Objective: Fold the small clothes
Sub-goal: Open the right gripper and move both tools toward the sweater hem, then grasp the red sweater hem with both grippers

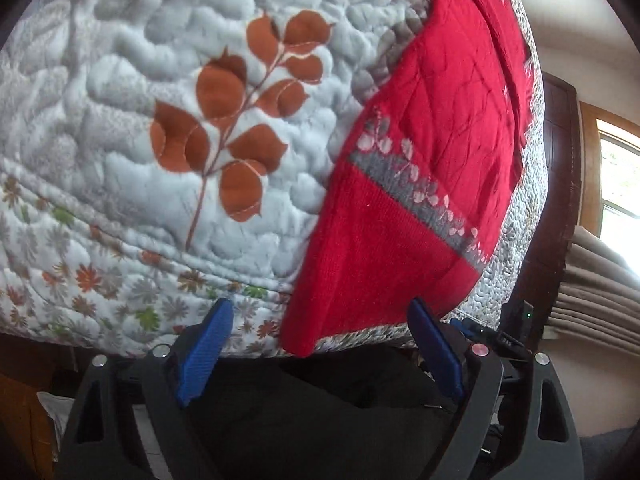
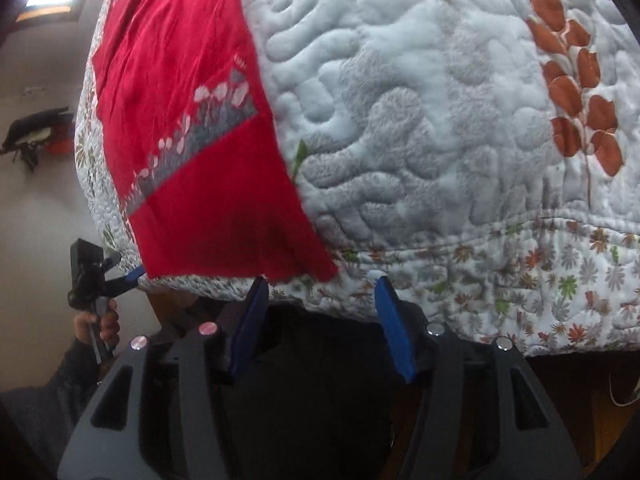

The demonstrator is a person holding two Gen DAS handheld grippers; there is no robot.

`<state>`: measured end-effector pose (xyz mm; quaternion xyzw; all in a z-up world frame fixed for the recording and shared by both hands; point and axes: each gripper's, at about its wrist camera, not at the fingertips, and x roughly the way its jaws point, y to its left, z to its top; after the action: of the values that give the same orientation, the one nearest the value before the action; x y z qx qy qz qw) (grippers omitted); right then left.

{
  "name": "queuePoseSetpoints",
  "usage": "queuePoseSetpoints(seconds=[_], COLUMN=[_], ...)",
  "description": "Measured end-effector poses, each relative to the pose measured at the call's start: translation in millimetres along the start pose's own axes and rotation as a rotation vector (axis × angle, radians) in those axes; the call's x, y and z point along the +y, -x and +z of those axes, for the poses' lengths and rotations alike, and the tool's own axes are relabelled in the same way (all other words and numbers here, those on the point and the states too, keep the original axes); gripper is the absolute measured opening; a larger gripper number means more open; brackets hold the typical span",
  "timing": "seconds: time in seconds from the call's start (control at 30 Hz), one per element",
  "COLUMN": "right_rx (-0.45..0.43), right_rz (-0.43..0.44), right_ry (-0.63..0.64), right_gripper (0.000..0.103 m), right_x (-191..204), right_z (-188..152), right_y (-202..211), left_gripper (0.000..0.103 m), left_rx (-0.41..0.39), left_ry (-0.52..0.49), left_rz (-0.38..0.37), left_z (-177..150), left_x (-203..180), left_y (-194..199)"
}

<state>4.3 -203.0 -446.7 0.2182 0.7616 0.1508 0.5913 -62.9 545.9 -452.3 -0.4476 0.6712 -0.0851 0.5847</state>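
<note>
Left gripper (image 1: 320,320): jaws apart, at garment's near hem.
Right gripper (image 2: 320,292): jaws apart, holding nothing.
Garment: one red garment (image 1: 432,168), grey floral band, flat near bed edge.
Surface: quilted bedspread (image 1: 140,60), rust leaf prints.
Room: window (image 1: 620,184), curtain (image 1: 592,292).

Red garment (image 1: 432,152) with grey floral band, flat on the bed, hem overhanging the edge.
</note>
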Motion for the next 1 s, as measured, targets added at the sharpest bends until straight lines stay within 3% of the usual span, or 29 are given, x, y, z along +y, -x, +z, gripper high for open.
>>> queuePoseSetpoints(seconds=[0.2, 0.43, 0.73, 0.77, 0.8, 0.83, 0.87, 0.9, 0.97, 1.0], right_rx=[-0.041, -0.032, -0.038, -0.033, -0.028, -0.018, -0.012, -0.017, -0.024, -0.034], right_rz=[0.013, 0.023, 0.042, 0.045, 0.050, 0.049, 0.045, 0.040, 0.053, 0.060], right_ry=[0.029, 0.044, 0.033, 0.034, 0.035, 0.042, 0.054, 0.062, 0.061, 0.061], right_gripper=[0.056, 0.055, 0.055, 0.055, 0.048, 0.033, 0.026, 0.010, 0.007, 0.006], right_x=[19, 20, 11, 8, 9, 11, 11, 12, 11, 12], right_z=[7, 15, 14, 14, 14, 13, 13, 11, 8, 6], right_y=[-19, -39, -36, -35, -37, -38, -38, -36, -30, -25], left_gripper=[0.096, 0.096, 0.094, 0.087, 0.072, 0.064, 0.050, 0.035, 0.008, 0.007], left_rx=[-0.010, 0.023, 0.041, 0.043, 0.046, 0.049, 0.050, 0.051, 0.054, 0.052], left_ry=[0.053, 0.009, -0.005, -0.003, 0.001, 0.008, 0.015, 0.015, 0.012, 0.010], left_rz=[-0.026, 0.035, 0.039, 0.056, 0.071, 0.085, 0.102, 0.107, 0.123, 0.113], left_z=[2, 1, -2, -2, -2, -2, -3, -3, -5, -6], left_x=[7, -13, -29, -27, -26, -24, -21, -20, -18, -19], left_y=[-3, -12, -31, -32, -32, -31, -30, -28, -24, -22])
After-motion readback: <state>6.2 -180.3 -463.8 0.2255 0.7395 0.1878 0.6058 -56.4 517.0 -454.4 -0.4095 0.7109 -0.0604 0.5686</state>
